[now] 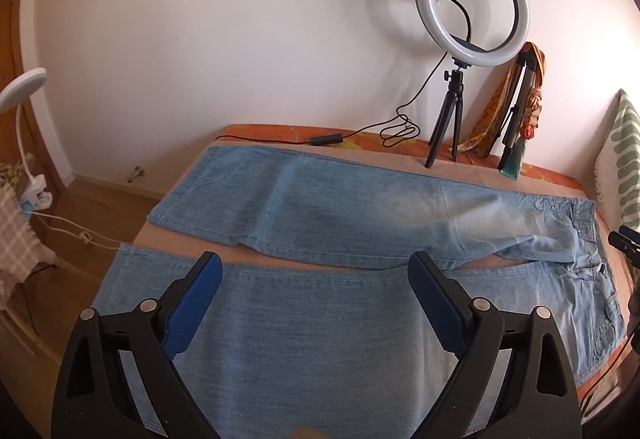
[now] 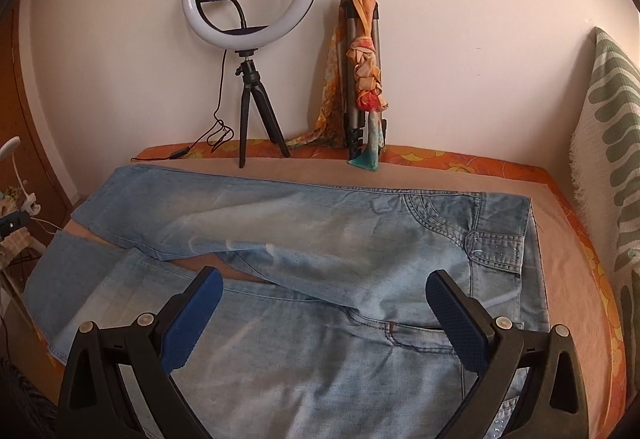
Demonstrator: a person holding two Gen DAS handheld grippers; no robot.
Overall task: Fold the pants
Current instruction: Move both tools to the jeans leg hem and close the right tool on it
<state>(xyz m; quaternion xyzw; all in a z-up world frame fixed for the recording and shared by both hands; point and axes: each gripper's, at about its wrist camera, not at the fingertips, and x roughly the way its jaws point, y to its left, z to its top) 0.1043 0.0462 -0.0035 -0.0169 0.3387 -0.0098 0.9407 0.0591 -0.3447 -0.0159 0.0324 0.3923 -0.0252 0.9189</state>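
**A:** Where are the two grippers, and what are they doing?

**B:** The left gripper [image 1: 316, 271] hangs over the near trouser leg with its blue-padded jaws spread wide and nothing between them. The right gripper [image 2: 324, 287] hangs over the hip and crotch area, jaws equally wide apart and empty. Neither touches the cloth.

**A:** And the pants?

**B:** The light blue jeans [image 1: 320, 207] lie flat on a bed [image 2: 568, 279] with a peach cover. The long axis runs side to side across both views: waistband at the right, hems at the left. The two legs splay slightly, leaving a narrow wedge of cover showing between them. The near leg lies directly below both grippers; the far leg lies beyond it, towards the wall.

**A:** Which hand is nearer which end?

**B:** The right sits by the waistband, the left further along the leg towards the hem. I judge a lengthwise fold, near leg carried over far leg, suits this layout.

**A:** Any readable writing?

**B:** None. A ring light [image 1: 472, 3] on a small tripod stands behind; no brand is legible.
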